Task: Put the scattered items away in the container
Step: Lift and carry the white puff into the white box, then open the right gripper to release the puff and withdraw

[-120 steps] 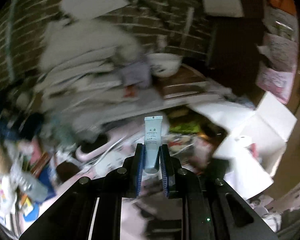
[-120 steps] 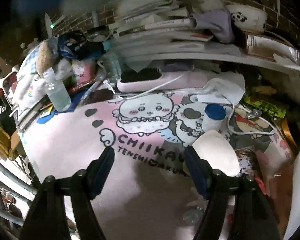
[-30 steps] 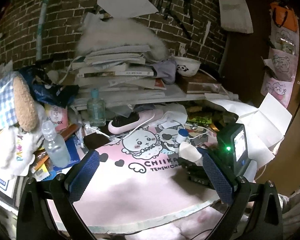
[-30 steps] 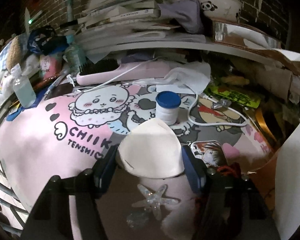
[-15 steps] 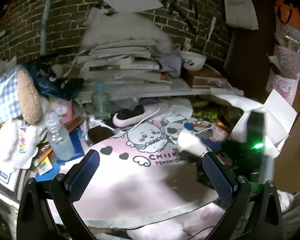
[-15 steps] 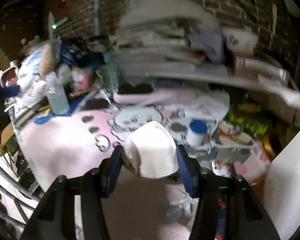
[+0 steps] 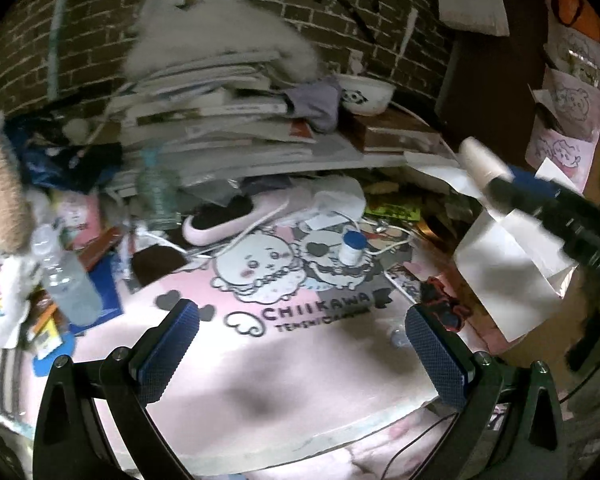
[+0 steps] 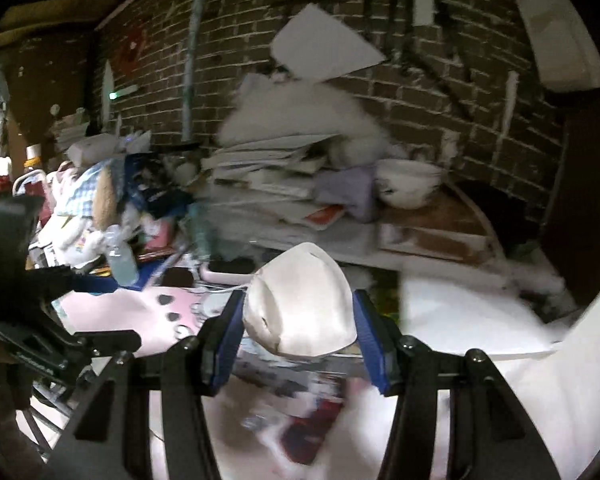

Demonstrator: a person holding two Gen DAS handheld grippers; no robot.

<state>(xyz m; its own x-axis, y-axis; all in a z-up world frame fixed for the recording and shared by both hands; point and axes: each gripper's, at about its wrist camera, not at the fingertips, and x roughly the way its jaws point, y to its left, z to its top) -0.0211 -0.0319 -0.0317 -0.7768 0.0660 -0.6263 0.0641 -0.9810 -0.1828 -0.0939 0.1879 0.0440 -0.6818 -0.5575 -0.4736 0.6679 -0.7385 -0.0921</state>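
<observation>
My right gripper (image 8: 300, 336) is shut on a cream dome-shaped pad (image 8: 300, 300), held in the air above the table's right side. In the left wrist view the same pad (image 7: 480, 164) shows at the tip of the right gripper's black arm, over the white open-flapped box (image 7: 508, 264). My left gripper (image 7: 304, 350) hangs open and holds nothing above the front of the pink cartoon mat (image 7: 228, 368). On the mat stand a small white jar with a blue lid (image 7: 350, 248), a red trinket (image 7: 440, 304) and a clear bit (image 7: 396, 336).
A tall pile of books and papers (image 7: 228, 112) with a panda bowl (image 7: 366, 94) lines the brick wall at the back. A pink hairbrush (image 7: 224, 220), a white cable, clear bottles (image 7: 70, 280) and a plush toy (image 7: 4, 196) crowd the left side.
My right gripper closed on the cream pad, lifted it off the mat and carried it up and to the right, over the white box. The left gripper let go of the tube and stays open.
</observation>
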